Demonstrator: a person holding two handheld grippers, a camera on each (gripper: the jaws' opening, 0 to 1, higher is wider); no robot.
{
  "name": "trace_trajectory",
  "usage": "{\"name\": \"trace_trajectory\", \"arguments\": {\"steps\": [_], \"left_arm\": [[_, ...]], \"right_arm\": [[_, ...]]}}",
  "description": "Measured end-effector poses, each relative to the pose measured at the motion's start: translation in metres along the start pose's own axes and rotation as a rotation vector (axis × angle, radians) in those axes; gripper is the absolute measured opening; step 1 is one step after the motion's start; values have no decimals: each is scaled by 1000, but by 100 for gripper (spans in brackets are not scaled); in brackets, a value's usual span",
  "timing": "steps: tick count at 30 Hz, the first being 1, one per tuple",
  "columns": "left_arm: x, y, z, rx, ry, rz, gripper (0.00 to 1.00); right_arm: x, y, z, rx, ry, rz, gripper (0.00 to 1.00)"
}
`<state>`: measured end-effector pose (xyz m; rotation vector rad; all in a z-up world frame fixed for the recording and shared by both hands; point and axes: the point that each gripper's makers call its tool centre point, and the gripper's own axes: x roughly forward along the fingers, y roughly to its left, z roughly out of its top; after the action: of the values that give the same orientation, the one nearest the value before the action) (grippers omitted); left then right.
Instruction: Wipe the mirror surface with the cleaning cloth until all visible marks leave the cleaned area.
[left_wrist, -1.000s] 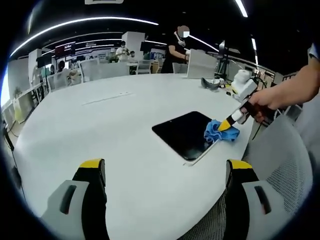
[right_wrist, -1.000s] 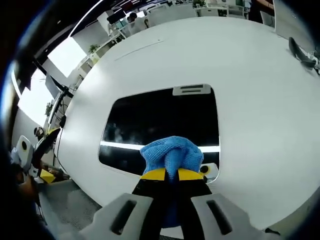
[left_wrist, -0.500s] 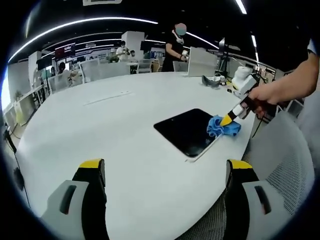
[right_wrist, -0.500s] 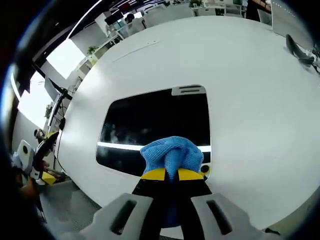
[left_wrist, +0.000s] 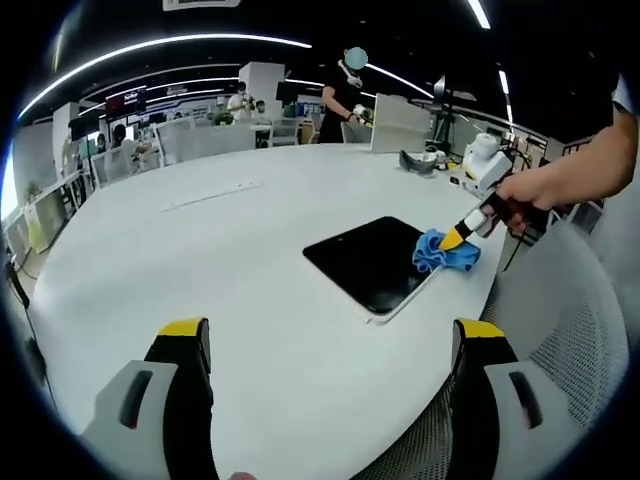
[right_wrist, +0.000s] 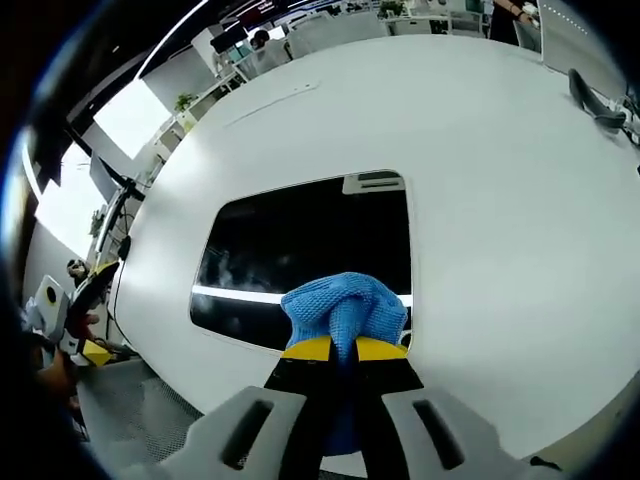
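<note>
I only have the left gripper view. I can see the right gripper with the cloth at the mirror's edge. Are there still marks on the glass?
Observer: Yes. In the right gripper view the mirror has a hazy smudge near its left edge, beside the cloth.
Operator: Is the right gripper actually clamping the cloth?
Observer: Yes, the right gripper has its yellow tips shut on the bunched cloth.
Operator: Anything else on the table I should avoid?
Observer: A dark object lies far off on the table, well clear of the mirror.
</note>
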<state>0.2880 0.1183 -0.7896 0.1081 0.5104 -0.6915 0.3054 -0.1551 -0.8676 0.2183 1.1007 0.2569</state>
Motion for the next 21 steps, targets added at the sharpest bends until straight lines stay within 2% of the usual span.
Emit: {"name": "trace_trajectory", "arguments": {"steps": [3, 7, 9, 13, 21], "left_arm": [[0, -1, 0, 9, -1, -3, 99], [0, 2, -2, -9, 4, 2, 99], [1, 1, -4, 12, 17, 1, 99], [-1, 3, -3, -7, 7, 11, 99], [-1, 4, -2, -10, 3, 12, 99]], "right_arm": [[-1, -4, 0, -20, 0, -15, 1], [-3, -10, 0, 17, -3, -15, 1], [-2, -9, 0, -15, -2, -22, 1], [-2, -8, 0, -53, -4, -35, 1], [-3, -8, 1, -11, -7, -22, 1]]}}
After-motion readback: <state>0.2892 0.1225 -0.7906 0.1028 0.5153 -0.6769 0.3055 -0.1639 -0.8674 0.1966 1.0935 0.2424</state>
